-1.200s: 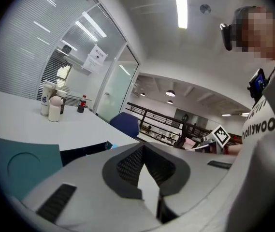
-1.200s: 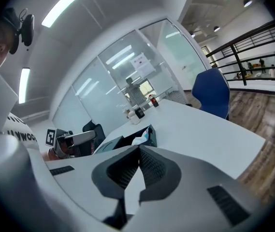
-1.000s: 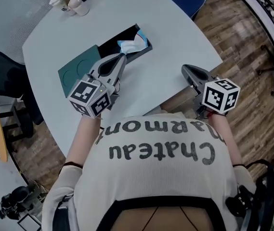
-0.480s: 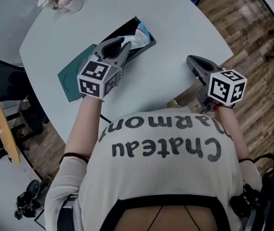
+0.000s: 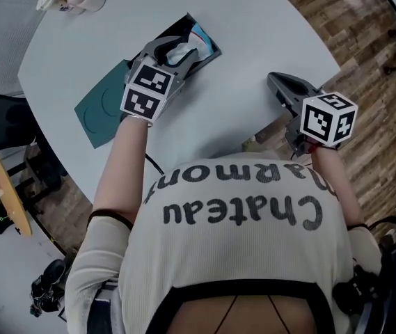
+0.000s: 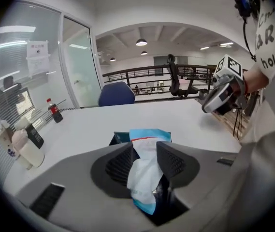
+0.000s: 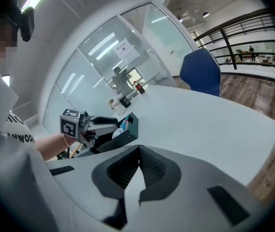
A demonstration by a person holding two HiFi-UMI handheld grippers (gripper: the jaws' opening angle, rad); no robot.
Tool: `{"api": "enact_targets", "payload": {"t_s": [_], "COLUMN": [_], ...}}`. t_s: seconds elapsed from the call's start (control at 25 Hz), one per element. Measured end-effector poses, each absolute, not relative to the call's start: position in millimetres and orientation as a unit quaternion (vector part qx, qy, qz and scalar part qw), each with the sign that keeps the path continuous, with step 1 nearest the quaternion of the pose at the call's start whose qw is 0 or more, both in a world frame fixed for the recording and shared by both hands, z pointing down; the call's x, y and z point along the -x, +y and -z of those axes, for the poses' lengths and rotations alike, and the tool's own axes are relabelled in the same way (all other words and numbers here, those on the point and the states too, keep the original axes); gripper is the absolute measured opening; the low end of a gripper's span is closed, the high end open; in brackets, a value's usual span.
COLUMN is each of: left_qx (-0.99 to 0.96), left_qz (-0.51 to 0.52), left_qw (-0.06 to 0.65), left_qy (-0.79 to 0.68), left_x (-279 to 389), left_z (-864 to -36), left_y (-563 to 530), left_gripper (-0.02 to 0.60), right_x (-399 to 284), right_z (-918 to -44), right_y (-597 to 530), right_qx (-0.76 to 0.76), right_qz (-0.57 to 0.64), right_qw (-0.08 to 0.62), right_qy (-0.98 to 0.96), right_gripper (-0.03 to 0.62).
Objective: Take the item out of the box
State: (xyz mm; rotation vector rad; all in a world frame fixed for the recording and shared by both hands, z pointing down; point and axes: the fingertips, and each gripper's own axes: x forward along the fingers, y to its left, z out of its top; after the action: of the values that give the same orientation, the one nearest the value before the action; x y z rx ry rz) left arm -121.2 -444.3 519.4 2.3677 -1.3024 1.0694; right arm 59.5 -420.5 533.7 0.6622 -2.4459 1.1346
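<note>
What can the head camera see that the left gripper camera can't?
Only the head view shows the teal sheet lying beside the black box, and the left tool's marker cube. Only the left gripper view shows the ceiling lights, the railing and the left tool up close: its jaws have just been opening, with the white-and-blue packet between them. Both show the white table, the box, the packet and the right tool.

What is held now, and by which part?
Nothing is held. The left gripper, jaws just opening, straddles the white and blue plastic packet in the black box; the right gripper is shut, empty.
</note>
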Motion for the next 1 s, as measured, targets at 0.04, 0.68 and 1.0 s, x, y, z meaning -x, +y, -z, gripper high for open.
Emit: {"api": "enact_targets", "payload": {"t_s": [0.04,0.68,1.0], "left_qx": [-0.808,-0.790,-0.786], "left_qz": [-0.363,-0.378,-0.396], "left_qw": [0.126,0.204,0.197], "left_qy": [-0.446,-0.438,-0.432], "left_x": [120.3,117.9,113.7], "left_z": [-522.6,-555.4,-559.3], "left_y": [-446.5,-460.8,-459.3], "left_gripper": [0.164,0.173,0.161], "right_x": [-59.4,-67.1,-80.5], "right_z": [-534.8,-546.2,-547.1], "right_y": [-419.3,-416.8,-416.9], "right_qx": [-0.233,-0.248,-0.260], "right_qz": [-0.402,-0.413,-0.418], "right_qw": [0.184,0.190,0.185], "right_qy": [-0.866,-0.856,-0.851], "right_gripper": [0.000,0.000,0.000]}}
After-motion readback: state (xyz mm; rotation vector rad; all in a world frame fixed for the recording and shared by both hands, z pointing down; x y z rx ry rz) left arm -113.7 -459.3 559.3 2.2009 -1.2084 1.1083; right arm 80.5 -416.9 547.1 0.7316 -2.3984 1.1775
